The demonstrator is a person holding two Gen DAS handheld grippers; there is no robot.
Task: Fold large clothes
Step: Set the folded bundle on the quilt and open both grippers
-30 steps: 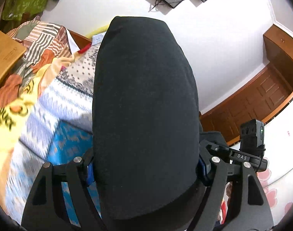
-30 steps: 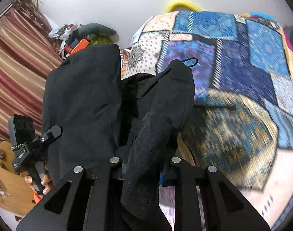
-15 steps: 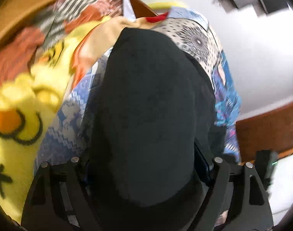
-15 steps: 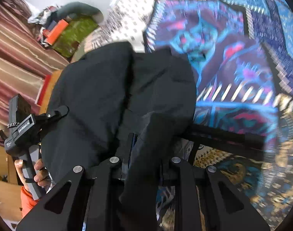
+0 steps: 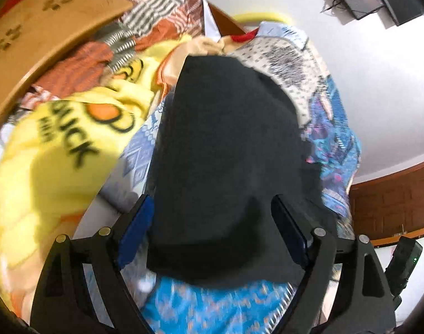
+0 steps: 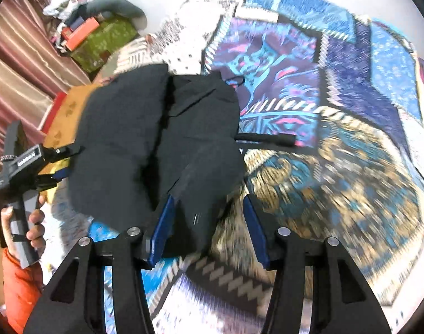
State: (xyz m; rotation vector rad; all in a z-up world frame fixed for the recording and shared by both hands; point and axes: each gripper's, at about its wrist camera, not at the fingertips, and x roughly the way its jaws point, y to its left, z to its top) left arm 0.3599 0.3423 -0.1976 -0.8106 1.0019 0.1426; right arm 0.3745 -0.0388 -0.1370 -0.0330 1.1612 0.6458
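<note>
A: What lies between the fingers of the left gripper (image 5: 212, 233)?

B: The folded black garment (image 5: 226, 153), resting on the patchwork bedspread (image 5: 331, 144). The blue pads stand wide apart; the left pad (image 5: 135, 231) shows a gap to the cloth, while contact at the right pad cannot be told. The jaws have just been opening.

A: And the right gripper (image 6: 209, 222)?

B: Its fingers are also apart, having just opened. A flap of the garment (image 6: 156, 144) lies against the left pad (image 6: 163, 228); the right pad (image 6: 255, 231) is clear of it, over bare bedspread (image 6: 351, 167).

A: How does the garment sit?

B: In the right wrist view it forms a bundle with a fold line down its middle, and a black strap (image 6: 265, 139) runs out to its right across the bed.

A: Surroundings?

B: A yellow blanket (image 5: 53, 161) just left of the garment, a wooden board (image 5: 36, 30) beyond it. A hand (image 6: 31, 222) with an orange sleeve (image 6: 20, 286) holds the left gripper's handle at the garment's left edge.
</note>
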